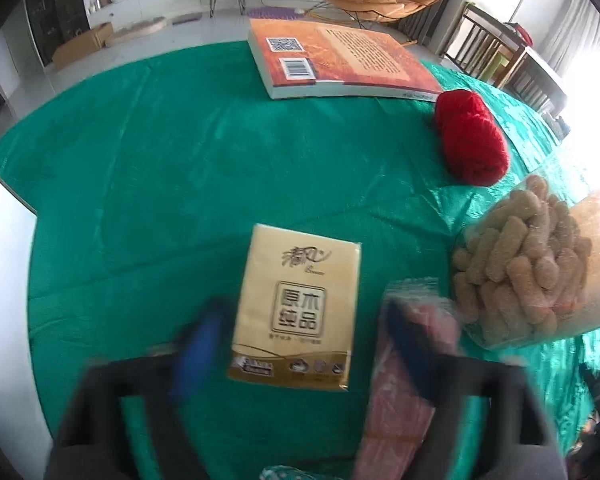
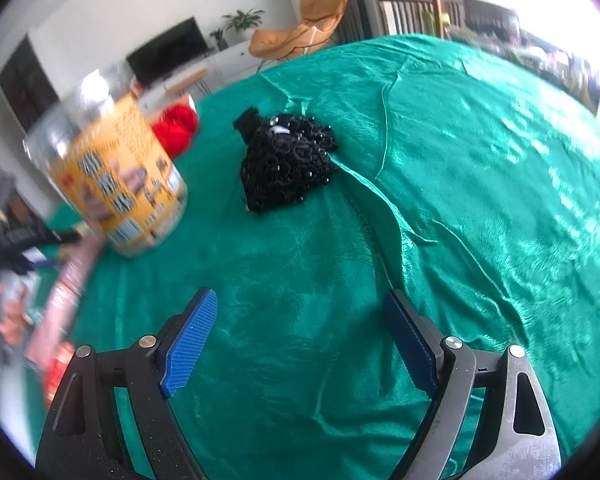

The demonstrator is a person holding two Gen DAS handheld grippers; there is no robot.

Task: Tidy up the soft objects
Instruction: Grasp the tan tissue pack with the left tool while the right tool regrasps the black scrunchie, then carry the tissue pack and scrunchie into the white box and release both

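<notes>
blue-padded left gripper (image 1: 304,344) apart astride tissue pack (image 1: 298,308); right gripper (image 2: 300,344) apart over green cloth (image 2: 460,200)

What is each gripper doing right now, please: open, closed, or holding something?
Left gripper: open, jaws either side of the yellow tissue pack, pads not pressing it.
Right gripper: open and empty above the green cloth.

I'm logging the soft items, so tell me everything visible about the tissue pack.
The tissue pack is a flat, cream-yellow rectangle in glossy plastic wrap, printed with brown characters in a square frame and a gold band at its near end. It lies flat on the green tablecloth, between the left gripper's blue fingers, which don't visibly press it.
</notes>
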